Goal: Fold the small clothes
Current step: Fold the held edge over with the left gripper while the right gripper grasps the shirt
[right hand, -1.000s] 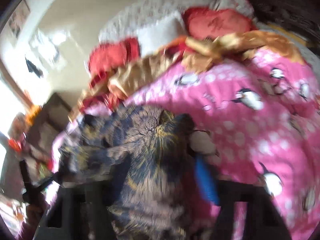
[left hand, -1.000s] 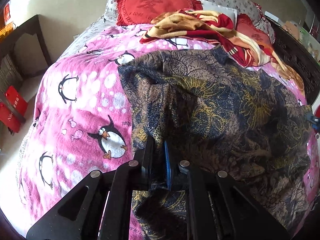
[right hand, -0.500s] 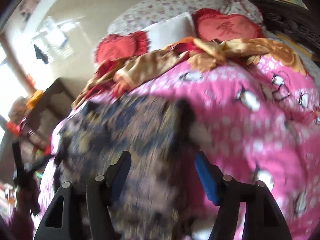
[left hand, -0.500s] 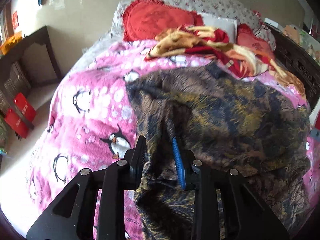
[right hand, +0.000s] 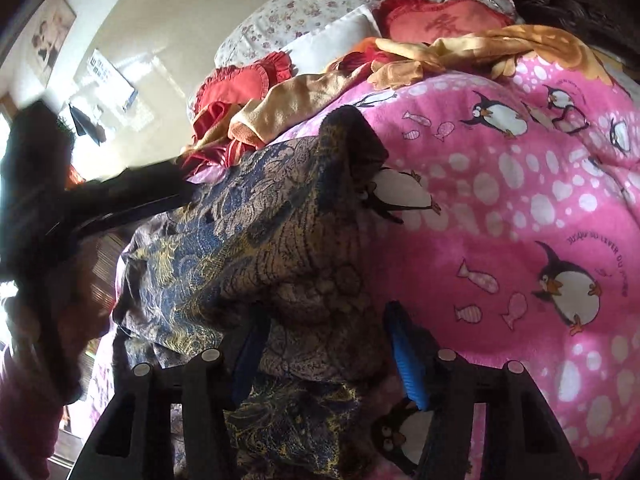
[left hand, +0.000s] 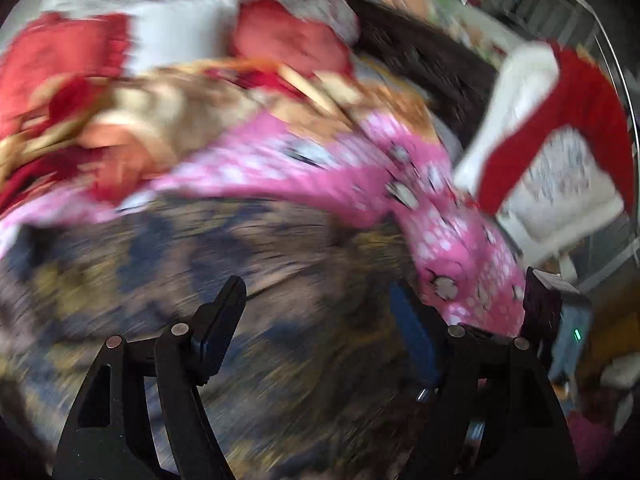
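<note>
A dark garment with a blue, brown and gold pattern point(right hand: 256, 240) lies spread and rumpled on a pink penguin blanket point(right hand: 520, 208). My right gripper point(right hand: 324, 344) is open, its jaws astride a fold at the garment's near edge, holding nothing. The left wrist view is blurred by motion: my left gripper point(left hand: 320, 332) is open wide above the garment point(left hand: 200, 280), with nothing between its fingers. The left gripper's dark body shows in the right wrist view point(right hand: 92, 200), over the garment's far left edge.
Red cushions point(right hand: 436, 20), a floral pillow point(right hand: 320, 4) and an orange-red blanket point(right hand: 460, 48) are piled at the head of the bed. A dark carved bed frame point(left hand: 420, 56) and a red and white chair point(left hand: 560, 120) stand to the right of the bed.
Both grippers have opened and let go of the garment, which now lies on the blanket. The left gripper has swung quickly to the right. The right gripper has drawn back a little.
</note>
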Motion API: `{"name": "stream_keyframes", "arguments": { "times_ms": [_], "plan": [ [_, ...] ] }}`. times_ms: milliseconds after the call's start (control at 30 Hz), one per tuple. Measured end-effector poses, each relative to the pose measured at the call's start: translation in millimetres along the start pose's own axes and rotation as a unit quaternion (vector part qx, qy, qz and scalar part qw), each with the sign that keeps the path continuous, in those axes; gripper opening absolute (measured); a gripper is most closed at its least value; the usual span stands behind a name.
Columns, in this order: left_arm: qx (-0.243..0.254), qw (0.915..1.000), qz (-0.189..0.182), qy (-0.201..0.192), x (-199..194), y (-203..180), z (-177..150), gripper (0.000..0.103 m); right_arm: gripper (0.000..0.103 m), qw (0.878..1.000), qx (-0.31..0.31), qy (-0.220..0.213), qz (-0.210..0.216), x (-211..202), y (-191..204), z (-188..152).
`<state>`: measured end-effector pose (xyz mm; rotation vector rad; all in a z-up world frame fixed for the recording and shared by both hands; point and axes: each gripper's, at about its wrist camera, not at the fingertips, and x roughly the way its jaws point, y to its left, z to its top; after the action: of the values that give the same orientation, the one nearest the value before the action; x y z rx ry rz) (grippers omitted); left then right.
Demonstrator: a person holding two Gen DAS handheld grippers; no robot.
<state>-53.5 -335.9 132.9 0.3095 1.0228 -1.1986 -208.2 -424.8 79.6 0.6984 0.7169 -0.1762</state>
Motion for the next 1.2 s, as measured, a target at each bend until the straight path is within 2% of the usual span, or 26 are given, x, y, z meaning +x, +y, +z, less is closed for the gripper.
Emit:
{"name": "stream_keyframes", "arguments": {
  "times_ms": [100, 233, 300, 333, 367, 400, 433, 533, 667, 767, 833, 867, 933, 1000, 1067, 1133, 1167, 1200],
  "plan": [
    [0.020, 0.9996, -0.003, 0.020, 27, -21, 18, 0.075, 0.054, 1.000, 0.007, -0.008, 0.010, -1, -4, -2],
    [0.020, 0.9992, -0.004, 0.034, 47, -31, 29, 0.075, 0.048, 0.999, 0.029, -0.010, 0.026, 0, -11, -4],
    [0.043, 0.9982, 0.008, 0.041, 55, -40, 31, 0.075, 0.041, 0.999, 0.033, -0.012, 0.033, 1, -13, -3],
    [0.063, 0.9969, 0.023, 0.042, 58, -44, 31, 0.069, 0.033, 0.999, 0.031, -0.012, 0.034, 2, -12, -2],
    [0.089, 0.9941, 0.046, 0.043, 62, -51, 32, 0.034, 0.024, 0.999, 0.028, -0.011, 0.034, 2, -12, -2],
    [0.108, 0.9909, 0.062, 0.051, 66, -56, 33, 0.014, 0.019, 0.999, 0.025, -0.010, 0.034, 3, -12, -3],
    [0.110, 0.9900, 0.069, 0.056, 68, -57, 34, 0.010, 0.015, 0.999, 0.021, -0.008, 0.034, 2, -10, -3],
    [0.108, 0.9904, 0.079, 0.036, 67, -55, 41, 0.005, 0.011, 0.999, 0.010, -0.011, 0.034, -8, -6, -4],
    [0.088, 0.9917, 0.094, 0.002, 69, -49, 47, 0.003, 0.010, 1.000, 0.004, -0.017, 0.023, -24, -1, -13],
    [0.082, 0.9887, 0.125, -0.004, 77, -48, 48, 0.003, 0.010, 1.000, 0.022, 0.017, -0.002, -7, -13, -24],
    [0.054, 0.9939, 0.096, -0.009, 68, -41, 49, 0.003, 0.010, 0.999, 0.040, 0.019, 0.006, -10, -18, -24],
    [0.038, 0.9958, 0.082, -0.014, 59, -36, 49, 0.003, 0.015, 0.999, 0.038, 0.012, -0.003, -17, -15, -22],
    [0.022, 0.9963, 0.080, -0.021, 36, -28, 47, 0.006, 0.018, 0.999, 0.019, -0.024, -0.027, -38, -6, -16],
    [0.009, 0.9957, 0.085, -0.038, 8, -20, 38, 0.021, 0.018, 0.998, -0.008, -0.047, -0.031, -54, 7, -7],
    [-0.013, 0.9945, 0.085, -0.060, -23, -7, 22, 0.051, 0.018, 0.997, -0.040, -0.053, -0.026, -58, 24, 8],
    [-0.038, 0.9917, 0.096, -0.076, -53, 9, -2, 0.056, 0.018, 0.996, -0.071, -0.043, -0.015, -44, 41, 22],
    [-0.052, 0.9900, 0.103, -0.081, -68, 19, -18, 0.056, 0.018, 0.996, -0.078, -0.034, -0.019, -35, 44, 27],
    [-0.065, 0.9878, 0.118, -0.079, -81, 27, -32, 0.056, 0.018, 0.996, -0.081, -0.016, -0.039, -16, 46, 32]
  ]
}}
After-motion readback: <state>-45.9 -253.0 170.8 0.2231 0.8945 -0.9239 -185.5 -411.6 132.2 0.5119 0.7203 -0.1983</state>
